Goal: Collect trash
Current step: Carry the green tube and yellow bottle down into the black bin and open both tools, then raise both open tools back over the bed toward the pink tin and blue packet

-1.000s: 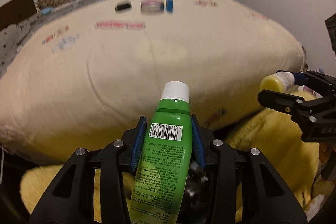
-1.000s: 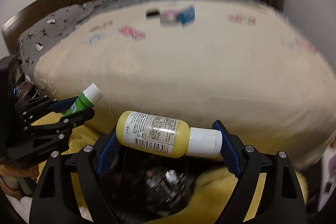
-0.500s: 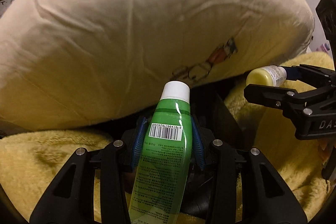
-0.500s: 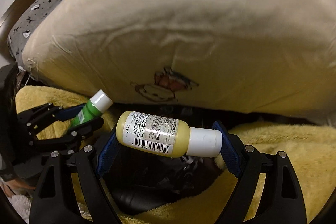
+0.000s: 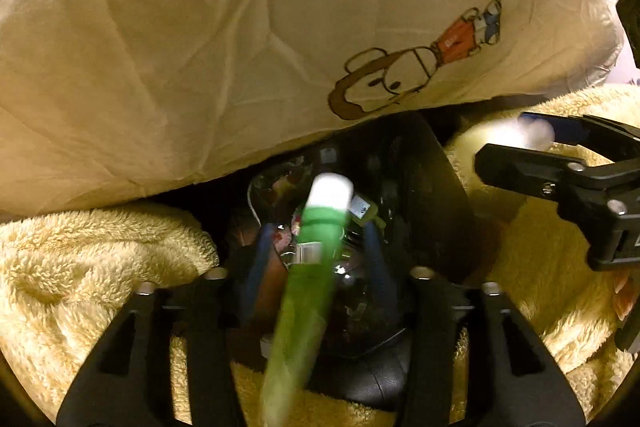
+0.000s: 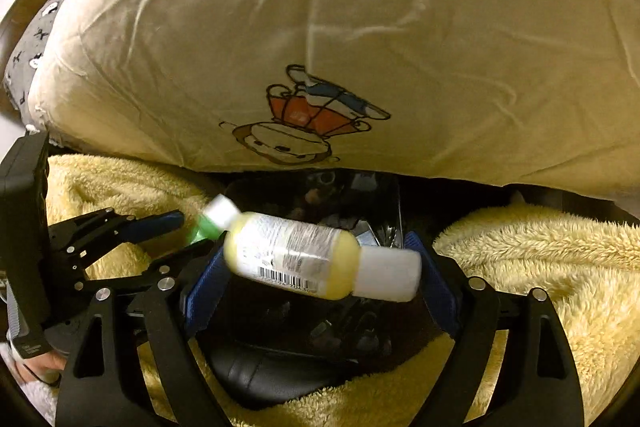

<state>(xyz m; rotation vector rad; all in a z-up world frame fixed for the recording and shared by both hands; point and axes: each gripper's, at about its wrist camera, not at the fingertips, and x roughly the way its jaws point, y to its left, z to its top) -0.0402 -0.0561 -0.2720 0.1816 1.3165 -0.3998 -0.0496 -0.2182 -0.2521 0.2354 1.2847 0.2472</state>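
A green bottle with a white cap (image 5: 316, 259) is blurred and free between the spread pads of my left gripper (image 5: 318, 259), over a black-lined trash bin (image 5: 432, 195). A yellow bottle with a white cap (image 6: 316, 259) lies crosswise, tilted and blurred, between the opened pads of my right gripper (image 6: 316, 267), over the same bin (image 6: 280, 375). The green bottle's cap (image 6: 218, 213) and the left gripper (image 6: 160, 239) show at the left of the right wrist view. The right gripper (image 5: 532, 147) shows at the right of the left wrist view.
A cream sheet with a cartoon print (image 5: 420, 67) hangs off the bed just behind the bin. Fluffy yellow blanket (image 5: 80, 267) surrounds the bin on both sides (image 6: 540, 259). The bin holds shiny wrappers (image 5: 352, 267).
Both grippers have moved down over the bin and their jaws have spread. The green bottle and the yellow bottle have come loose and are blurred with motion.
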